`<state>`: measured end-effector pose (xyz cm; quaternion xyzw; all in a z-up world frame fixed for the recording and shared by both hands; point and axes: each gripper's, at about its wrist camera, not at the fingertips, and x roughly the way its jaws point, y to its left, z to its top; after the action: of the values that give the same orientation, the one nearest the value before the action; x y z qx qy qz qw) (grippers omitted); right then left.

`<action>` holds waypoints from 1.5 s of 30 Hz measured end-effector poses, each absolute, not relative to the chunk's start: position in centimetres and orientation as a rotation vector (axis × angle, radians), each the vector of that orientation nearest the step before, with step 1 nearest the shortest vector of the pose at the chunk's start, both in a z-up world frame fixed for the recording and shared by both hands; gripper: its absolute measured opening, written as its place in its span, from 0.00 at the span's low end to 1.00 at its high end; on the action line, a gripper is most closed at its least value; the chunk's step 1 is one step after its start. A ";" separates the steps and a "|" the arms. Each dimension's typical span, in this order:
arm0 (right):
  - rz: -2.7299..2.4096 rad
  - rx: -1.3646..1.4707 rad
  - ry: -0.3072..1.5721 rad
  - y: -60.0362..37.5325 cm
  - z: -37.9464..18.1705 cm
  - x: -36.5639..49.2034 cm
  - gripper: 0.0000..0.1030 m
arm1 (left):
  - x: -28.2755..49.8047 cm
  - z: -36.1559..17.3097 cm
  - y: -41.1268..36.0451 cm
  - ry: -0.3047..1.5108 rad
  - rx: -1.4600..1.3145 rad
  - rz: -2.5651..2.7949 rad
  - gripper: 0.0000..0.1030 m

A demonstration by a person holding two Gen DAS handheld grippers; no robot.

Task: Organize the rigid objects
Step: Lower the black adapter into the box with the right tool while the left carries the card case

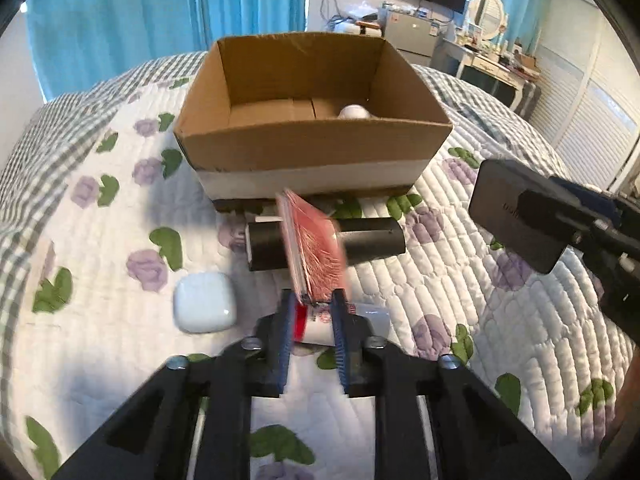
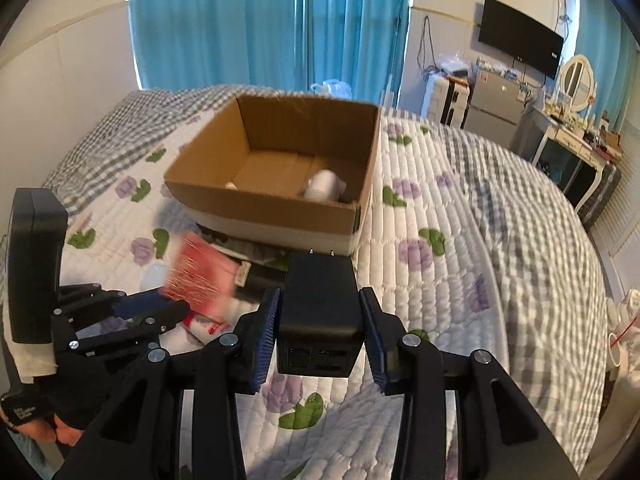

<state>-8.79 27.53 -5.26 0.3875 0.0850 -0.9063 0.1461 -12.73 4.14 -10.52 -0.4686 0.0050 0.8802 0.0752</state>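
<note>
Your left gripper fingers pinch the red packet at its edge; your right gripper clamps the black charger. That packet could swing loose before reaching the cardboard box.

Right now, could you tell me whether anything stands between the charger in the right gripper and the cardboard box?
Nothing visible blocks it. The right gripper holds the charger above the quilt, and only the near wall of the open cardboard box must be cleared.

Blue curtains, wall-mounted television, small fridge, oval vanity mirror, floral quilted bedspread.
</note>
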 end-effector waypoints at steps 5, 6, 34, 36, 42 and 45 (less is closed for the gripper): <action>-2.619 1.086 0.258 27.1 -4.1 -8.1 0.38 | -13.3 -11.5 3.2 -0.051 -1.456 2.570 0.03; -2.616 1.087 0.260 27.1 -4.1 -8.0 0.38 | -12.9 -11.5 3.3 -0.051 -1.463 2.560 0.04; -2.543 1.205 0.146 32.7 -8.4 -13.6 0.38 | -19.3 -13.6 9.4 -0.116 -1.430 2.502 0.16; -2.555 1.190 0.149 32.6 -8.0 -13.3 0.38 | -18.4 -12.4 9.7 -0.073 -1.398 2.517 0.10; -2.585 1.118 0.153 32.1 -5.9 -11.6 0.38 | -16.0 -8.1 9.6 0.019 -1.298 2.574 0.09; -2.604 1.066 0.161 31.6 -4.2 -10.6 0.38 | -14.7 -5.3 8.8 0.040 -1.226 2.612 0.09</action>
<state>-10.63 31.59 -4.19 0.3732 0.0565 -0.9119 0.1610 -14.67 8.84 -5.33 -0.4215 0.0137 0.8977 0.1276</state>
